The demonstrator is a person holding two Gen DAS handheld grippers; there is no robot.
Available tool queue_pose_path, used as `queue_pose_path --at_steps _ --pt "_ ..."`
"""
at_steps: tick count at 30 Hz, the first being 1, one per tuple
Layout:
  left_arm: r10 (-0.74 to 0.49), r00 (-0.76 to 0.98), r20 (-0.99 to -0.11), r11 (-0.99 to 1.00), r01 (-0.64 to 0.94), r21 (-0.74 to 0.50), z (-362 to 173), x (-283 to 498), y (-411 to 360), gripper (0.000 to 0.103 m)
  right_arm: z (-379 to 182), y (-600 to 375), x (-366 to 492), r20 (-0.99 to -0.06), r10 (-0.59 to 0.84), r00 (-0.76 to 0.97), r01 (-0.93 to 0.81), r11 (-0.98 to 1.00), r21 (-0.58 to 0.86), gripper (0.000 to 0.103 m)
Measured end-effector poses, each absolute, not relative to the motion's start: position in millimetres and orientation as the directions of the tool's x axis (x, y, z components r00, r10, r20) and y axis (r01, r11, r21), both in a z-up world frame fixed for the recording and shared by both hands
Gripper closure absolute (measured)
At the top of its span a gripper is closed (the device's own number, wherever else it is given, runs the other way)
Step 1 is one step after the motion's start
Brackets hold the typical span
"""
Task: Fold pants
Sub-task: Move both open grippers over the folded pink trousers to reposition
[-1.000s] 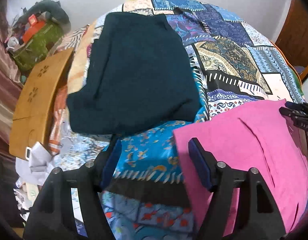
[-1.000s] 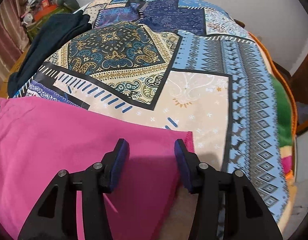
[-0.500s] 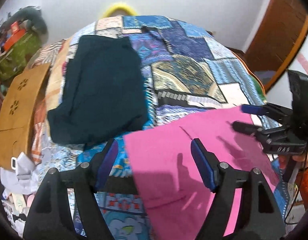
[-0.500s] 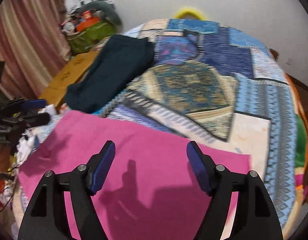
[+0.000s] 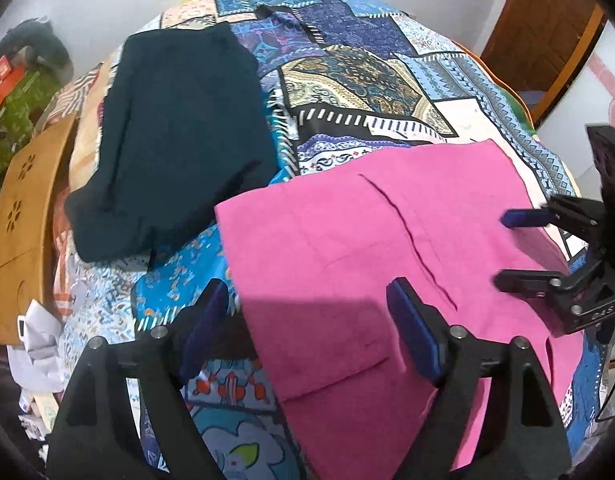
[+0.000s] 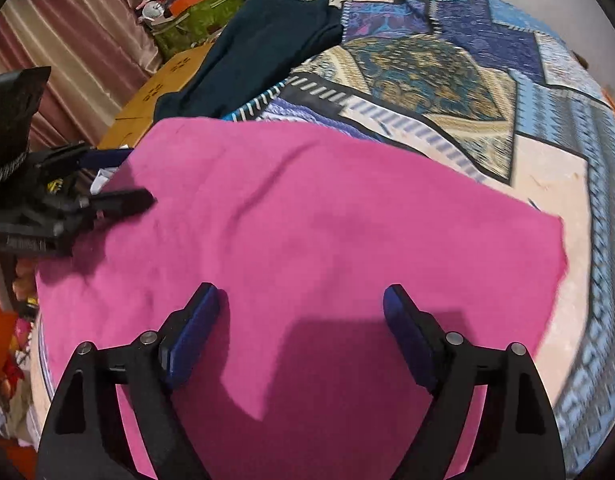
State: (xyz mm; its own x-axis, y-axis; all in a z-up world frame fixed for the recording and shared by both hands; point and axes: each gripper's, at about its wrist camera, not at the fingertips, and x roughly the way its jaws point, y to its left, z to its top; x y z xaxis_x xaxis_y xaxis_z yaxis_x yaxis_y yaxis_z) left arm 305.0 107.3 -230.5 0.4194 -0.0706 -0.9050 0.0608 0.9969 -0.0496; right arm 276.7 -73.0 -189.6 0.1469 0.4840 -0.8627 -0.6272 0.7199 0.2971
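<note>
Since a second ago you have lifted both grippers up and back from the pink pants [image 5: 371, 264], and each now hangs above the cloth instead of down at its edge; over the last half second the left view has also swung so the pants fill more of its lower right. Your left gripper [image 5: 307, 316] has its jaws spread wide with nothing between them, its left finger over the patterned bedspread [image 5: 359, 80] and its right finger over the pants. Your right gripper [image 6: 301, 320] is likewise released, jaws wide apart and empty, both fingers above the middle of the pink cloth, casting a shadow on it. The pants [image 6: 307, 232] lie flat on the bed as a broad folded panel at its near end, with a long crease or seam running diagonally across the top layer in the left view. In the left view you can see the right gripper [image 5: 531, 248] over the far right edge of the pants; in the right view the left gripper [image 6: 111, 178] sits at the left edge of the pants. A dark garment [image 5: 175, 136] lies folded further up the bed on the left side, apart from the pants with a strip of bedspread between them. Beside the bed on that side stands a wooden board [image 5: 23, 208] with flower cut-outs, and a curtain [image 6: 67, 40] hangs behind it.
</note>
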Motion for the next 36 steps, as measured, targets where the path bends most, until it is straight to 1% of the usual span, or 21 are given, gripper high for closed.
queue_pose_path --at_steps 5,9,14,19,22,27,30,36 --pt "-0.029 0.446 -0.894 0.999 0.039 -0.013 -222.5 284.7 111.1 0.021 -186.0 -106.3 262.7 -0.854 0.485 0.187 -0.583 0.755 0.301 0.02" --pt "-0.029 0.453 -0.891 0.999 0.031 -0.017 -216.7 271.8 110.2 0.021 -183.3 -125.7 247.6 -0.851 0.471 0.231 -0.549 0.785 0.286 0.02" --pt "0.025 0.482 -0.876 0.998 0.034 0.047 -206.4 250.4 104.2 0.021 -182.5 -143.6 233.4 -0.856 0.443 0.265 -0.516 0.815 0.262 0.02" --pt "0.041 0.48 -0.876 0.998 0.021 0.058 -204.0 232.5 108.4 0.021 -183.3 -162.2 222.5 -0.86 0.428 0.278 -0.482 0.837 0.26 0.02" --pt "0.033 0.477 -0.878 0.999 -0.005 0.034 -203.8 222.6 114.4 0.02 -182.6 -167.2 213.6 -0.861 0.407 0.305 -0.478 0.848 0.231 0.02" --pt "-0.011 0.48 -0.877 0.997 -0.067 -0.049 -197.8 209.0 125.1 0.02 -181.8 -175.3 202.9 -0.861 0.399 0.314 -0.457 0.859 0.232 0.02" --pt "-0.005 0.502 -0.865 0.992 -0.106 -0.067 -189.9 200.0 126.3 0.021 -177.2 -175.6 198.3 -0.862 0.381 0.334 -0.458 0.865 0.205 0.02" --pt "-0.057 0.54 -0.84 0.97 -0.168 -0.175 -175.2 181.6 121.6 0.021 -143.7 -159.1 188.4 -0.809 0.413 0.419 -0.504 0.847 0.171 0.02"
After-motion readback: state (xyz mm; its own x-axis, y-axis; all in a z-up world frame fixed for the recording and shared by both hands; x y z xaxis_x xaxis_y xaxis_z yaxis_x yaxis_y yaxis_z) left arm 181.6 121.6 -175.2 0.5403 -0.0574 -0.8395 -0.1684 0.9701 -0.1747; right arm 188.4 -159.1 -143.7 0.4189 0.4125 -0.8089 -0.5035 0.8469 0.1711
